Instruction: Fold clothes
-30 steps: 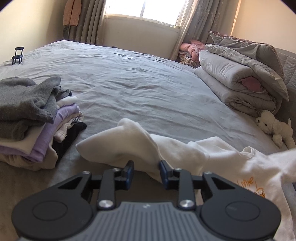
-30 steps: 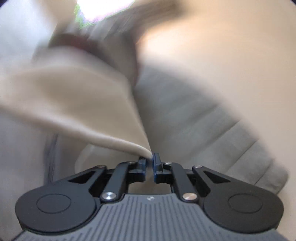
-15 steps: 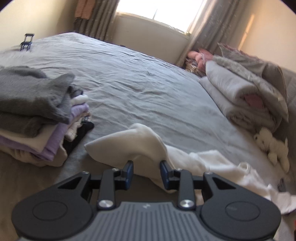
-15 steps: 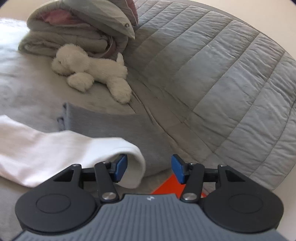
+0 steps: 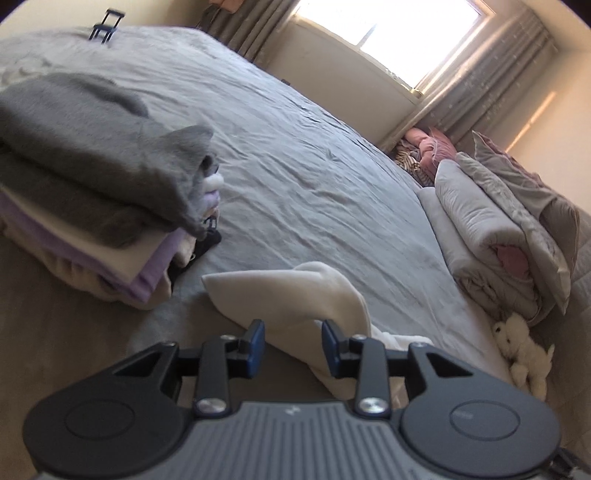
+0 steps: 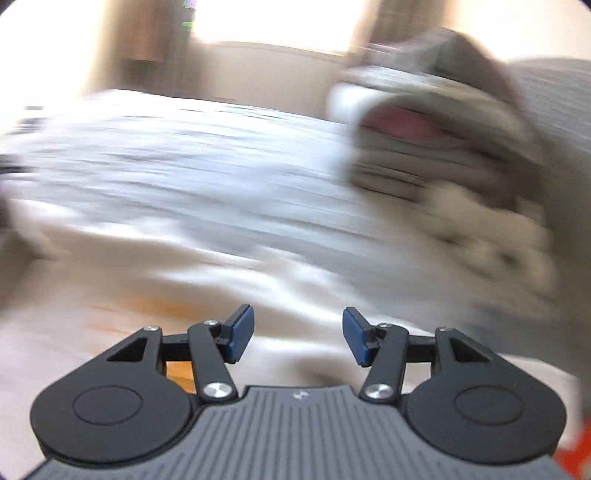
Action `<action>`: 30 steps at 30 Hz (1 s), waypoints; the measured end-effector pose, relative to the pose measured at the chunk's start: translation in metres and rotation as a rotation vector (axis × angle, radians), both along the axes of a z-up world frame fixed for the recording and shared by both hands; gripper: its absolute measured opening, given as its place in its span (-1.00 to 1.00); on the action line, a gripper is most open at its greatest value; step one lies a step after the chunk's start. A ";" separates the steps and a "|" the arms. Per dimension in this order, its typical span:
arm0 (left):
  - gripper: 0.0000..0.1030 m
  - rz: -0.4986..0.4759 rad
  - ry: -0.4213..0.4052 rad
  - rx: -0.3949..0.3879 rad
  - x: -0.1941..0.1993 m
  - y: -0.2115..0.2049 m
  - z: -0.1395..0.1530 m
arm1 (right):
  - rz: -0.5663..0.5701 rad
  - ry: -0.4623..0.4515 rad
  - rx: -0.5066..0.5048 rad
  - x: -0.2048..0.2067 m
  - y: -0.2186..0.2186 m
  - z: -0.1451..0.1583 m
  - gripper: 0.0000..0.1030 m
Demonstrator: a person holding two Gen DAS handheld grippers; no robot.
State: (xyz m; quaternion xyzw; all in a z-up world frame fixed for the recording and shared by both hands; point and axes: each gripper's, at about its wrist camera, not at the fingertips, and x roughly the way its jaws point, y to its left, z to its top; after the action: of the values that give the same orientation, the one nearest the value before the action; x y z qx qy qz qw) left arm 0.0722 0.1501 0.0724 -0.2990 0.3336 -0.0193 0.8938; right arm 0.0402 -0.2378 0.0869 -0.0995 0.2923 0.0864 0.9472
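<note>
White top lies rumpled on the bed, right of the folded stack. Left gripper gapes over its sleeve; right gripper gapes, empty. Flatten before creasing.

A wide bed covered in a wrinkled grey sheet fills most of the left wrist view. Behind it a bright window lets in strong daylight, framed by grey patterned curtains on the right and darker curtains on the left. The walls are pale cream, with a patch of sun on the right one. A folded grey duvet is piled near the quilted grey headboard, with a white plush toy lying beside it. A small black stand sits on the far side of the bed. The right wrist view is heavily blurred.
</note>
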 end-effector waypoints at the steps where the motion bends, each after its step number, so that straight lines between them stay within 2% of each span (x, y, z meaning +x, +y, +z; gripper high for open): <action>1: -0.25 -0.002 0.004 -0.001 0.000 0.001 0.000 | 0.063 0.013 0.034 0.002 0.021 0.002 0.08; 4: -0.22 -0.008 0.033 -0.002 0.002 0.003 -0.002 | 0.208 0.055 0.092 0.014 0.075 0.006 0.09; 8: -0.18 0.002 0.040 -0.080 -0.003 0.018 0.002 | 0.370 0.090 0.059 0.041 0.145 0.009 0.09; 12: -0.11 0.036 0.026 -0.056 -0.009 0.031 0.007 | 0.457 0.088 0.007 0.061 0.191 0.004 0.10; 15: -0.11 0.064 0.016 -0.105 -0.012 0.044 0.007 | 0.516 0.085 -0.027 0.074 0.222 0.000 0.12; 18: -0.11 0.066 0.014 -0.117 -0.011 0.049 0.007 | 0.533 0.069 -0.056 0.075 0.244 -0.005 0.11; 19: -0.11 0.071 0.015 -0.118 -0.010 0.050 0.006 | 0.543 0.065 -0.059 0.073 0.248 -0.007 -0.07; 20: -0.11 0.079 0.018 -0.124 -0.011 0.051 0.005 | 0.570 0.061 -0.058 0.068 0.250 -0.007 -0.64; 21: -0.11 0.088 0.021 -0.135 -0.011 0.053 0.004 | 0.594 0.052 -0.059 0.062 0.251 -0.007 -0.72; 24: -0.06 0.099 0.029 -0.182 -0.010 0.057 0.002 | 0.691 -0.012 -0.139 0.026 0.247 -0.015 -0.72; 26: -0.02 0.095 0.029 -0.192 -0.010 0.056 0.002 | 0.784 -0.049 -0.274 -0.001 0.242 -0.029 -0.75; 28: 0.01 0.077 0.034 -0.166 -0.007 0.051 0.003 | 0.868 -0.047 -0.393 -0.024 0.235 -0.045 -0.76; 29: 0.02 0.063 0.040 -0.152 -0.005 0.048 0.003 | 0.892 -0.036 -0.419 -0.031 0.232 -0.050 -0.76; 30: 0.03 0.053 0.048 -0.145 -0.003 0.045 0.002 | 0.885 -0.022 -0.393 -0.030 0.228 -0.049 -0.76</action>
State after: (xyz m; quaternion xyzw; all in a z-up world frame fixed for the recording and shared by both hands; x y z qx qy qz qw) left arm 0.0692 0.1955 0.0745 -0.3719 0.3446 -0.0126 0.8618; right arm 0.0097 -0.0094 0.0382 -0.3924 0.2224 0.4233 0.7857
